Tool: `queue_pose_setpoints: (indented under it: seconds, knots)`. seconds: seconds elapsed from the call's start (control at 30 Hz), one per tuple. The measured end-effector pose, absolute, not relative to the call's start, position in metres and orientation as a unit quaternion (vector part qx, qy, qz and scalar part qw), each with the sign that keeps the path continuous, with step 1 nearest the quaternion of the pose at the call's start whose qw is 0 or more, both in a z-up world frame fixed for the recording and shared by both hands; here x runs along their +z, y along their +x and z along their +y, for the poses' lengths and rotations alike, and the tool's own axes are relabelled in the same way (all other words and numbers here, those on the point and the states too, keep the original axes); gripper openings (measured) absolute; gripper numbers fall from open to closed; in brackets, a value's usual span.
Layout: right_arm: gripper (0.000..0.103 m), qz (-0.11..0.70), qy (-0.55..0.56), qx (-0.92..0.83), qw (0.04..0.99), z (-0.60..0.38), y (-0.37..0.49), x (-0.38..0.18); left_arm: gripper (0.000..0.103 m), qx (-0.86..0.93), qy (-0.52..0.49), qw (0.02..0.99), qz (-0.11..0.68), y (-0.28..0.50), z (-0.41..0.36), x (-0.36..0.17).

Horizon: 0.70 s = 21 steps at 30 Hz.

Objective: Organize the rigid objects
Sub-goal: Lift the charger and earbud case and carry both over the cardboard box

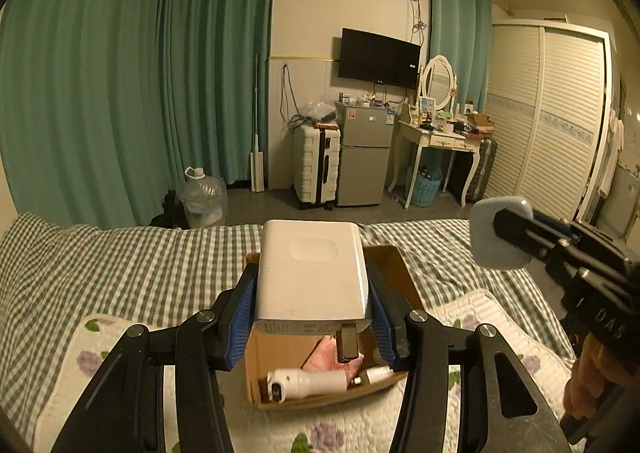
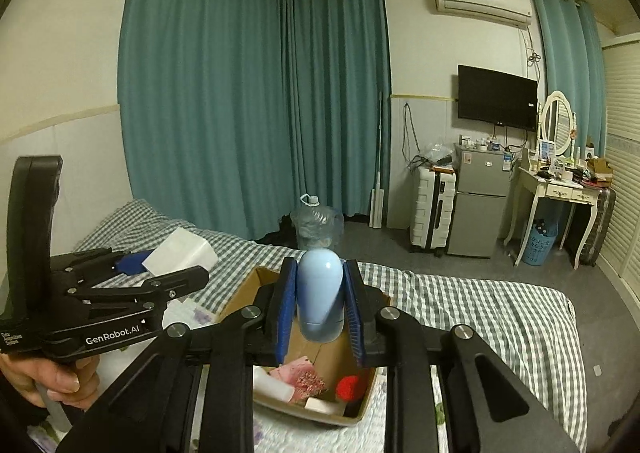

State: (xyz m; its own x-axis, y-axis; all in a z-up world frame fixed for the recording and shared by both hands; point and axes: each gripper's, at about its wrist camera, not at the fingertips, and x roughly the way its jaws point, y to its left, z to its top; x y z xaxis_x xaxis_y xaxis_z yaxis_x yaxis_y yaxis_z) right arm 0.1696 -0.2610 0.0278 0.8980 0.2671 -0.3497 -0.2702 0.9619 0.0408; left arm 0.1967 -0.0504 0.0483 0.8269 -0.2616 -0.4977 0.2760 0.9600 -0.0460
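In the left wrist view my left gripper (image 1: 312, 293) is shut on a white charger block (image 1: 312, 273), its plug prong hanging down, held above an open cardboard box (image 1: 280, 357) on the bed. The box holds a white cylindrical device (image 1: 304, 383) and a pink item (image 1: 324, 353). My right gripper (image 2: 320, 293) is shut on a light blue rounded case (image 2: 320, 293), also above the box (image 2: 248, 293). From the left wrist camera that blue case (image 1: 488, 233) shows at the right. The right wrist camera catches the white block (image 2: 180, 249) at the left.
The box sits on a flowered quilt (image 1: 348, 433) over a green checked bedspread (image 1: 132, 265). A red ball (image 2: 350, 387) and white pieces lie in the box. Beyond the bed are a water jug (image 1: 202, 197), a white suitcase (image 1: 316, 165), a small fridge and a dressing table.
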Motion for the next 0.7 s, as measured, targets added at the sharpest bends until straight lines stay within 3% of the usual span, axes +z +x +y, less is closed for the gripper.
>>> queue_pose_setpoints:
  seconds: [0.7]
  knots:
    - [0.022,0.325,-0.028,0.149,0.934,-0.257,0.303,-0.125,0.052,-0.164,0.042,0.908,0.383,0.306,-0.09,-0.083]
